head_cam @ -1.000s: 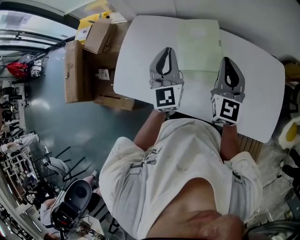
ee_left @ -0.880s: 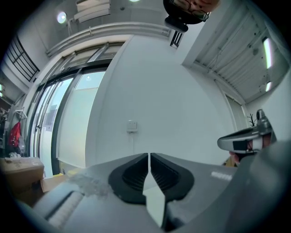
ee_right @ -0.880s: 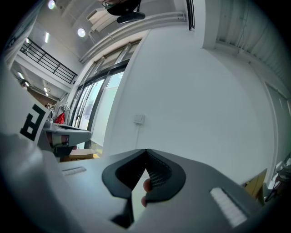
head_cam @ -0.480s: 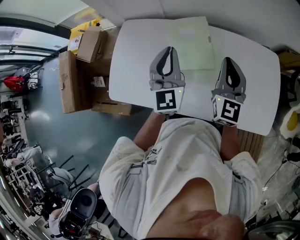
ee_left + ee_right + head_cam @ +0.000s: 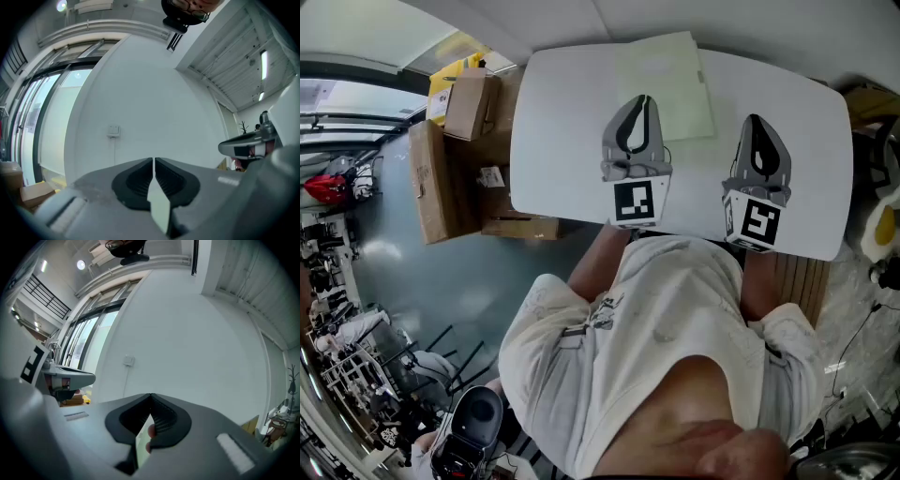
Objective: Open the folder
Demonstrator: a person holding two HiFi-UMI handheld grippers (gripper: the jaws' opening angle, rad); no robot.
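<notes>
Shifted leftward in the head view since a second ago: the tabletop (image 5: 548,141) and the folder (image 5: 666,89), which then lay between the two grippers. Item, far left: cardboard boxes (image 5: 441,178) on the floor beside the tabletop, with paper labels too small to read. Item: left gripper (image 5: 639,97), jaws pressed together on nothing, black-and-white square marker on its cube. In that view its tips overlap the folder's near left edge; contact cannot be told. Item: folder, pale green, closed, flat at the far edge of the tabletop, with a faint unreadable patch on its cover. Item: right gripper (image 5: 754,118), jaws likewise closed and empty, over bare tabletop to the right of the folder. Both gripper views face a plain white wall with a switch plate (image 5: 112,131).
</notes>
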